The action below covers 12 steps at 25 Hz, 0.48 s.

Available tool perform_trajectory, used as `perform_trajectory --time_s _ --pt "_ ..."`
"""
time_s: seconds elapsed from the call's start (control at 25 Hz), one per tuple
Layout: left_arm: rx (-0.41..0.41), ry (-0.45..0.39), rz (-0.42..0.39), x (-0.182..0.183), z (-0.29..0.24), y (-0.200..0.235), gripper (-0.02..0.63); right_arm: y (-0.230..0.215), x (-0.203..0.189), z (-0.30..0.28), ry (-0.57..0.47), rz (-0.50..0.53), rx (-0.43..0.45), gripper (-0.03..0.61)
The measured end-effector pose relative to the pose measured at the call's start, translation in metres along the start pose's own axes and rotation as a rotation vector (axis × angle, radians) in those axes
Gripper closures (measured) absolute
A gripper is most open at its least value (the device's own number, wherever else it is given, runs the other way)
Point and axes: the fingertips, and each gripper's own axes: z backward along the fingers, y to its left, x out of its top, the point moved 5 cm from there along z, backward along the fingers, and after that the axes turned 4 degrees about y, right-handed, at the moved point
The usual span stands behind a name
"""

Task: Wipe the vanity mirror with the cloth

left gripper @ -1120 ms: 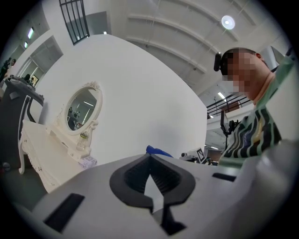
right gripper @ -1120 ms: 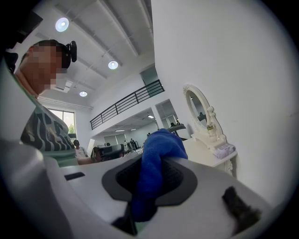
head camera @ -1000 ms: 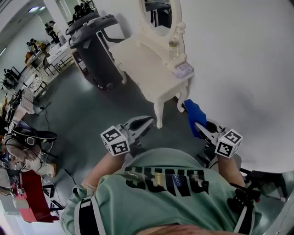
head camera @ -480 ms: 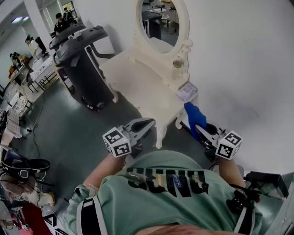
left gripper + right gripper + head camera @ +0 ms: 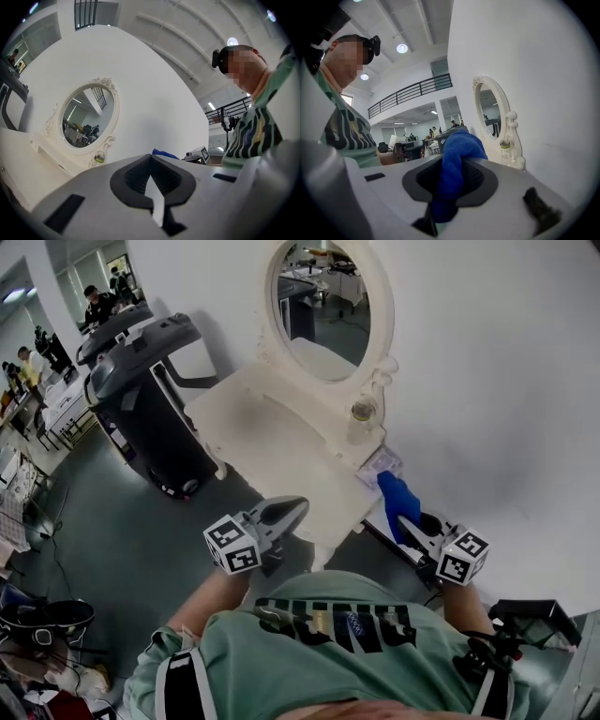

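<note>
Vanity mirror [image 5: 323, 310] position: upright oval at the back of the white bench [image 5: 272, 442], against the wall [image 5: 497, 381]. It lies ahead of and above both grippers, well apart from them.
Mirror long axis: vertical, so strokes have more run up and down than across.
Cloth [image 5: 398, 502]: blue and bunched, projecting forward past the jaw tips toward the mirror.
Right gripper [image 5: 409, 519]: jaws clamped on the cloth, at the bench's right front corner, near the wall.
Left gripper [image 5: 289, 510]: jaws together with nothing between them, at the bench's front edge.
Working arm: the right, judged so because it carries the cloth. The mirror lies forward and to its left.
Obstacles: 1 bottle [image 5: 361, 418] stands at the frame's lower right, in the likely path. 1 small pack [image 5: 380, 463] lies just ahead of the cloth.
Open room: the bench top centre is bare, so a raised approach over it likely clears the bottle.
</note>
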Motion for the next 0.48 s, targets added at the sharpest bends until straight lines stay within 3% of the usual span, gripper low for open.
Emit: perform_trajectory --time_s 0.2,0.48 --pt "0.077 -0.009 -0.026 0.009 -0.059 0.044 0.614 -0.085 0.026 -0.022 -0.006 0.102 0.058 0.499" --pt "0.251 -0.042 -0.034 0.042 -0.144 0.060 0.614 -0.182 0.127 -0.047 -0.031 0.462 0.180 0.499"
